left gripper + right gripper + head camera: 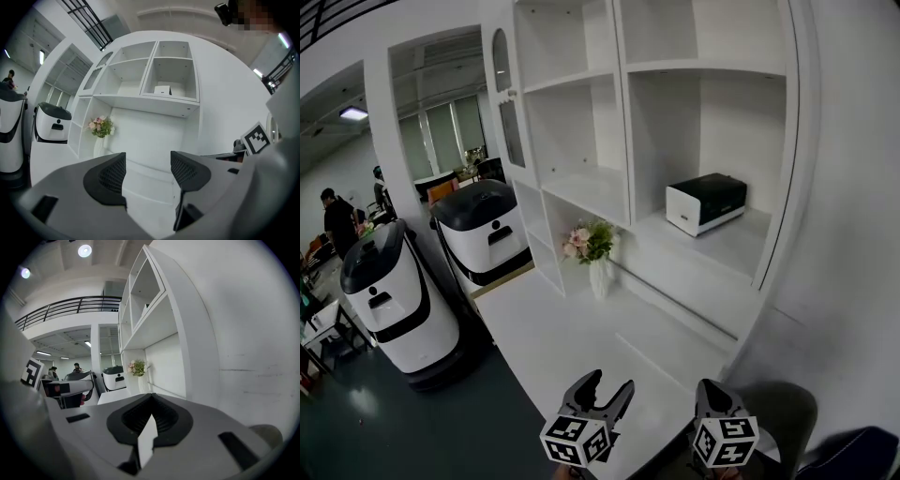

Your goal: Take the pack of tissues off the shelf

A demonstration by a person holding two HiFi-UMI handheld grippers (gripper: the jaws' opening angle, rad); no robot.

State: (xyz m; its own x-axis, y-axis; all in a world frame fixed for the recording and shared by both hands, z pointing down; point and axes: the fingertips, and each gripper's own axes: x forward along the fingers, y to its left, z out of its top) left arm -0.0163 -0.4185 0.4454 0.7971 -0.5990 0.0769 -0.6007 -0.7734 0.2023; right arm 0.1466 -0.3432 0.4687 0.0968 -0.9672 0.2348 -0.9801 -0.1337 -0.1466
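White service robots (394, 300) are standing at far left, and a vase of pink flowers (593, 251) is sitting on the counter (534, 347). The left gripper (611, 382) is hovering released, its jaws apart on nothing. The pack of tissues (705, 204) is lying in the shelf's (703, 272) lower right compartment, well apart from both grippers. The right gripper (711, 386) is showing its jaws clenched together, empty.
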